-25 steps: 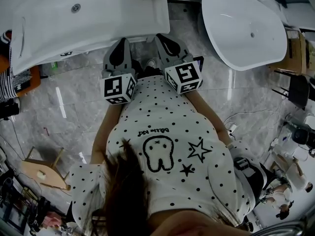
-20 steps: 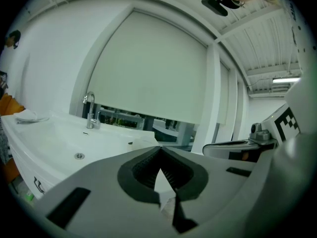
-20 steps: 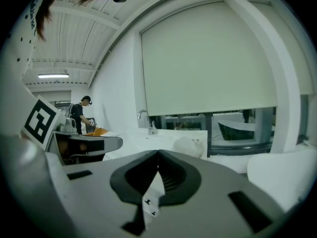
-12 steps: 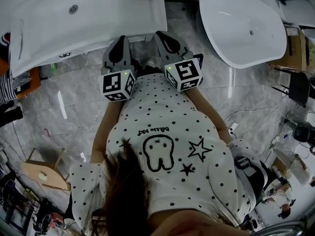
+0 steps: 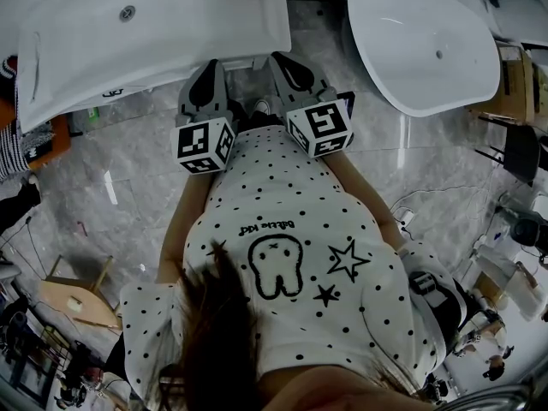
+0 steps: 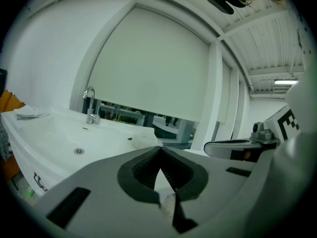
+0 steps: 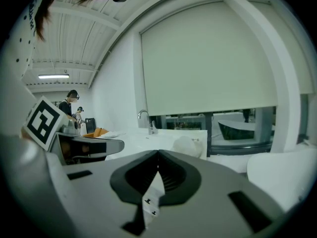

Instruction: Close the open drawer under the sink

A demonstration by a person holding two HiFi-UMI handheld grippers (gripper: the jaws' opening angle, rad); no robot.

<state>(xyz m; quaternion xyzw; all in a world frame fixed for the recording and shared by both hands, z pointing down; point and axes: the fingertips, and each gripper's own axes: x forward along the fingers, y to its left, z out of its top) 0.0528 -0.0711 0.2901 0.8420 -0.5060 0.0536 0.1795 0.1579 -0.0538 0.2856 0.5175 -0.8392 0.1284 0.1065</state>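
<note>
The white sink (image 5: 154, 24) fills the upper left of the head view, with its drain (image 5: 128, 12) showing. The drawer below it is hidden by the sink's rim; only a thin white front strip (image 5: 120, 92) shows. My left gripper (image 5: 210, 67) and right gripper (image 5: 282, 62) are side by side, their tips at the sink's near edge. Both are shut with nothing held. In the left gripper view the jaw tips of the left gripper (image 6: 160, 150) meet before the basin (image 6: 64, 140) and faucet (image 6: 89, 103). In the right gripper view the right gripper (image 7: 158, 155) is closed too.
A white oval bathtub (image 5: 419, 41) stands at the upper right. The floor is grey marble. A wooden stool (image 5: 77, 302) stands at the lower left, an orange object (image 5: 60, 135) beside the sink, and cables and gear at the right. People (image 7: 69, 105) stand far off.
</note>
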